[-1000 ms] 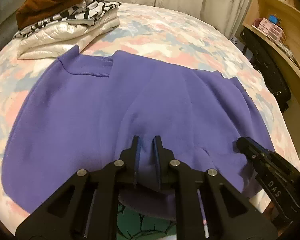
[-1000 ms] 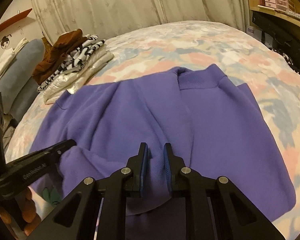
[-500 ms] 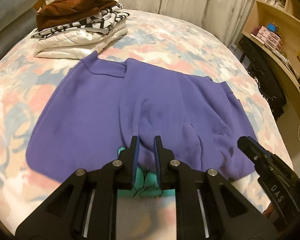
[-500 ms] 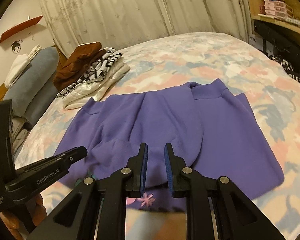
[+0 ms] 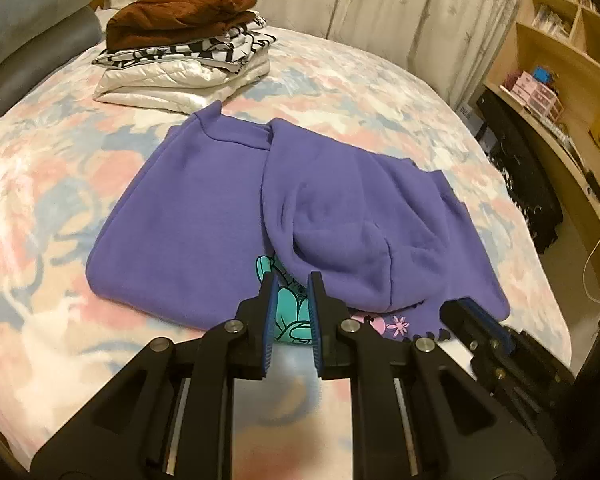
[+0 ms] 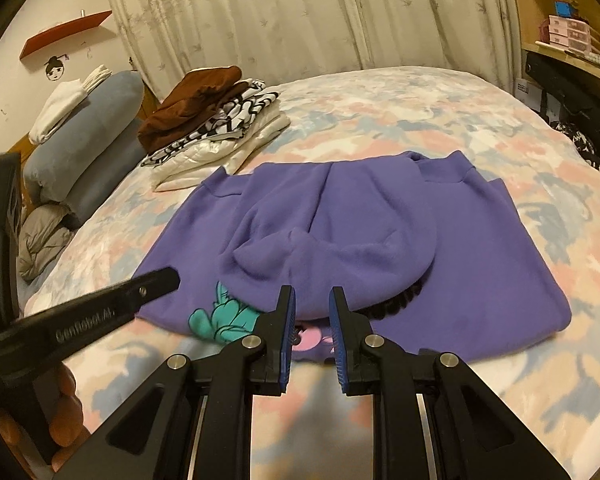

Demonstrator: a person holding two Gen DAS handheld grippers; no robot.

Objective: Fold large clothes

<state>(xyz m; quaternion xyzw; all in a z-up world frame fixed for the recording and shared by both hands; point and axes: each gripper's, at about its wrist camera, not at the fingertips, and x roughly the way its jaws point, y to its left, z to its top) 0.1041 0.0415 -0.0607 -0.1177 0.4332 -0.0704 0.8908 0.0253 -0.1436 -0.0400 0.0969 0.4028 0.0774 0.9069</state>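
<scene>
The purple fleece sweatshirt (image 5: 220, 216) is laid partly folded on the pastel floral bedspread (image 5: 52, 184) just ahead of both tongs — sleeves tucked inward, likely readying the next fold. The left gripper (image 5: 291, 312) and right gripper (image 6: 311, 320) are nearly closed, with nothing clamped.
</scene>
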